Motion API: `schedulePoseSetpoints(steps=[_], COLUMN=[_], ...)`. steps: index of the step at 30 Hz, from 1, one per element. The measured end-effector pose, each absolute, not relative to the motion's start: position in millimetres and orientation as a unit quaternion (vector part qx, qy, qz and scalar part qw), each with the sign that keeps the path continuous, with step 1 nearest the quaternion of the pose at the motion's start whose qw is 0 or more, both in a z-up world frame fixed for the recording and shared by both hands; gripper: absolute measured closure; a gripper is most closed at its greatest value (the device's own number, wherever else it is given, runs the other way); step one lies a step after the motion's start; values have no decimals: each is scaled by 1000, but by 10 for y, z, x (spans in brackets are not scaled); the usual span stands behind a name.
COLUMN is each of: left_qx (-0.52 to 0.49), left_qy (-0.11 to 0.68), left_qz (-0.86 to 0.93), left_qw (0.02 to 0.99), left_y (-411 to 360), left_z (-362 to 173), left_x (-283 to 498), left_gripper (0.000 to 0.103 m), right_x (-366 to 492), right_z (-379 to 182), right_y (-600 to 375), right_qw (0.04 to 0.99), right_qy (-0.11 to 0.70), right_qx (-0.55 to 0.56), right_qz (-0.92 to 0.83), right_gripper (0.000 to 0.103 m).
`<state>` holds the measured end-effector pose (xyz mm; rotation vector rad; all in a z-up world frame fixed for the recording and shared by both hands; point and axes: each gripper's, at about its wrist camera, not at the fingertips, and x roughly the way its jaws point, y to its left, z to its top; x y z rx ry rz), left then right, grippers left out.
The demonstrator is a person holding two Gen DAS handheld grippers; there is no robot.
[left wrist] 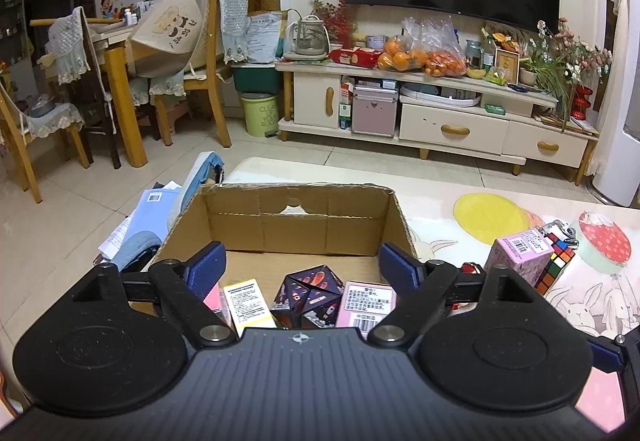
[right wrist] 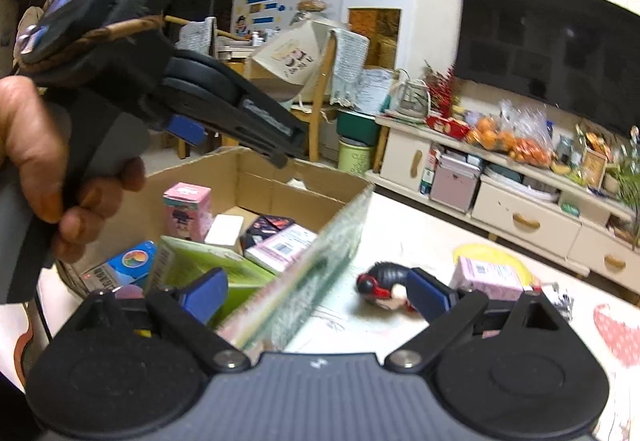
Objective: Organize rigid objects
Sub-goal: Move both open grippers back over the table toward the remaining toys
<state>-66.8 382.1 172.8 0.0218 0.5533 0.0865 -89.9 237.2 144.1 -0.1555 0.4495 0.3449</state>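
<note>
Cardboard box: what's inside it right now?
Inside the cardboard box: a dark folding cube, pink boxes, a yellow-and-white box, green packaging. The left hand-held gripper hides the box's near floor.

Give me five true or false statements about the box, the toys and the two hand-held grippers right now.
1. The left hand-held gripper is open over the cardboard box. True.
2. The Rubik's cube lies inside the box. False: it sits on the table outside it, beside a pink carton.
3. The right hand-held gripper is shut tight. False: its jaws stand wide apart.
4. A small figure with red headphones lies on the table. True.
5. The box is empty. False: it already holds a dark patterned polyhedron and several small cartons.
</note>
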Motion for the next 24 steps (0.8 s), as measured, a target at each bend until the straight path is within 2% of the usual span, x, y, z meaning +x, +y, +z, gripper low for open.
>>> schedulePoseSetpoints(steps=[24], left_qx=[61], left_qy=[274], left_qz=[9], left_qw=[960], left_y=[3849], left_z=[1679], left_x=[-674], left_gripper=[0], right_x=[-849], right_z=[1220], right_y=[1745], right_qw=[965], right_qy=[231], right_qx=[-10], right_qz=[121], right_gripper=[8])
